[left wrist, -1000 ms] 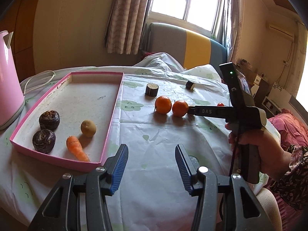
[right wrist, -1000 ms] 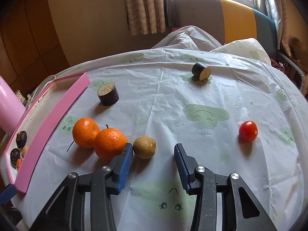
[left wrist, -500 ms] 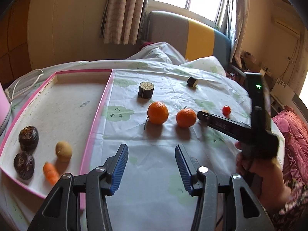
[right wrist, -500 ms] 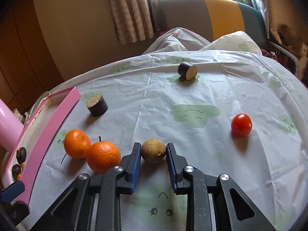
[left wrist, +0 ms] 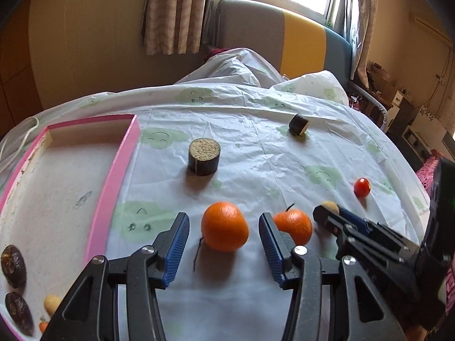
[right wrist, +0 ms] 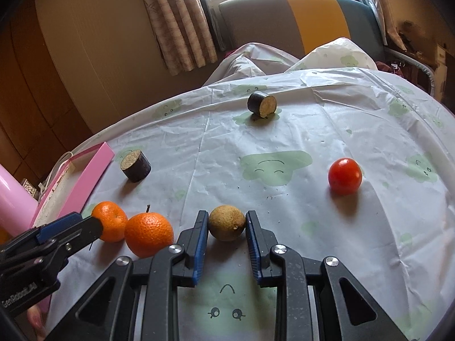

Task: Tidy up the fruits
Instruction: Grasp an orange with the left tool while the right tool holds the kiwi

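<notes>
Right tool (right wrist: 227, 228) gripping small brown round fruit (right wrist: 226, 222); left tool (left wrist: 224, 234) gaping around round orange mandarin (left wrist: 224, 226). Pink shallow tray (left wrist: 119, 167) holding few; most remaining.

Left wrist view: brown fruit (left wrist: 330, 206) mostly hidden behind right gripper (left wrist: 327, 213); tray (left wrist: 111, 193) cut off at left edge, its small orange item (left wrist: 43, 326) possibly a carrot.

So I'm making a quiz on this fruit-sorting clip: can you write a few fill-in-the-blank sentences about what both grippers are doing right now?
1. The right gripper is shut on the small ____ fruit.
2. The left gripper is ____ around an orange.
3. The tomato lies on the ____.
4. The tray has a ____ rim.

Missing words: brown; open; tablecloth; pink
</notes>
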Demonstrator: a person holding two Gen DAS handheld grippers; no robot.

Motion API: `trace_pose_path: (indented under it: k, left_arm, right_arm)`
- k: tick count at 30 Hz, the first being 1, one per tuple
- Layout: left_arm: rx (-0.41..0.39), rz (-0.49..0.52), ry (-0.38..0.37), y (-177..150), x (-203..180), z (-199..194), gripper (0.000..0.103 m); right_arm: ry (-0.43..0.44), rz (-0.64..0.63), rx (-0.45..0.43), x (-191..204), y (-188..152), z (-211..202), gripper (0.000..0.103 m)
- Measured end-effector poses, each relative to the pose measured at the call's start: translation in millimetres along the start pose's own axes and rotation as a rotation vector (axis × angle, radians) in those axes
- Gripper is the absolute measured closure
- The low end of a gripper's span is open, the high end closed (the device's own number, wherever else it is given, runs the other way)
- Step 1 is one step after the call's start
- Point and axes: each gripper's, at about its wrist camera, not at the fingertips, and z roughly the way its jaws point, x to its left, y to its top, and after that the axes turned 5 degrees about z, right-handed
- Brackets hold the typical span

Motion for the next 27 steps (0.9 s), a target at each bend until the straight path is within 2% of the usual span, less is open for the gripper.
trace_pose_path:
  k: [4, 5, 6, 11, 19, 27]
  left_arm:
    - [0.000, -0.030, -0.001, 3, 2, 11, 0.052]
    - [-0.007, -0.036, 0.004, 2, 4, 12, 0.058]
    - [-0.010, -0.039, 0.001, 1, 5, 13, 0.068]
    - [-0.055, -0.002, -0.017, -8, 5, 6, 0.070]
    - [-0.095, -0.047, -0.021, -20, 21, -22, 0.071]
    - [-0.167, -0.110, 0.021, -24, 55, -63, 0.071]
  right_arm:
    - [-0.001, -0.001, -0.002, 0, 0, 0, 0.076]
    - [-0.001, -0.002, -0.002, 0, 0, 0, 0.076]
    - [-0.001, -0.002, -0.003, 0, 0, 0, 0.076]
    - [-0.007, -0.008, -0.006, 1, 0, 0, 0.076]
    - [-0.033, -0.029, -0.012, 4, -1, 0, 0.076]
    - [-0.052, -0.040, -0.031, 5, -2, -3, 0.076]
